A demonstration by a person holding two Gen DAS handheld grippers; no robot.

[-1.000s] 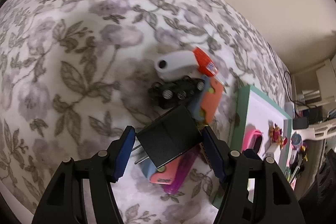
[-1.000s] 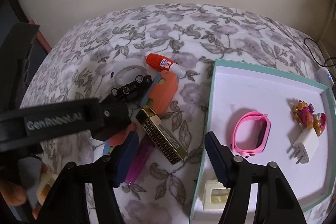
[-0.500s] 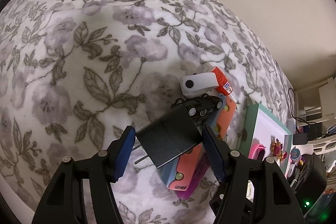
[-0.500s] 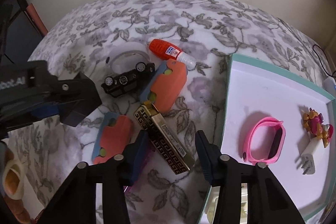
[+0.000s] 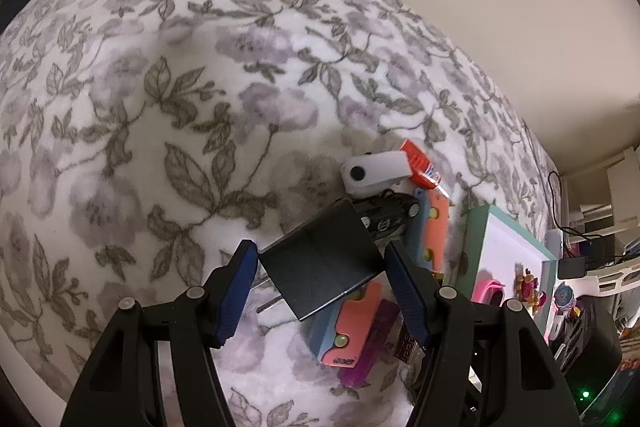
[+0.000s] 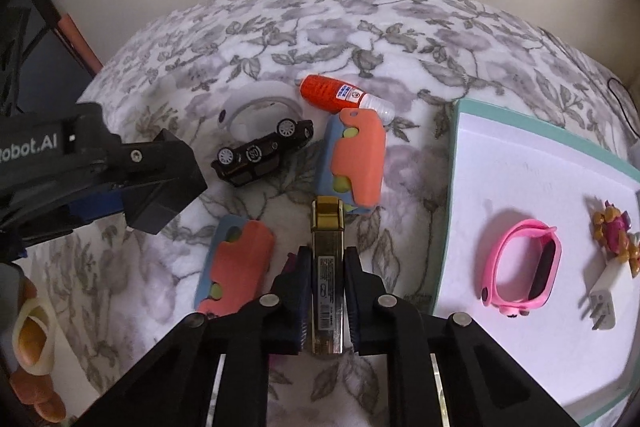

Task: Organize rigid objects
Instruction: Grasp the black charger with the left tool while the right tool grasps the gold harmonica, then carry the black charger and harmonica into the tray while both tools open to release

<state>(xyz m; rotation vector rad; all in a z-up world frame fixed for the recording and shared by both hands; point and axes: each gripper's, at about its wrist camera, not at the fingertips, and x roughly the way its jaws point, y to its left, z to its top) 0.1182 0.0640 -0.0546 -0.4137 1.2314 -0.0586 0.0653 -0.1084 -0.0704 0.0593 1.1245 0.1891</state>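
My right gripper [image 6: 327, 291] is shut on a gold harmonica [image 6: 327, 247], whose far end lies on the floral blanket [image 6: 400, 39]. My left gripper [image 5: 320, 287] is shut on a black power adapter [image 5: 320, 259], prongs pointing left, held above the pile. From the right wrist view the left gripper [image 6: 132, 183] and its adapter [image 6: 168, 175] hang at the left. A black toy car [image 6: 262, 153], an orange glue bottle [image 6: 340, 97] and two orange-and-blue cases [image 6: 356, 163] [image 6: 236, 263] lie on the blanket.
A teal-rimmed white tray [image 6: 452, 207] on the right holds a pink watch [image 6: 524, 267], a white charger [image 6: 604, 303] and a small toy figure [image 6: 616, 231]. A white round item [image 6: 260, 111] sits behind the car. A person's hand [image 6: 28, 327] shows at lower left.
The right gripper's jaws came together around the gold harmonica, which now lines up between them. The left gripper kept hold of the black adapter and drew off to the left in the right wrist view.
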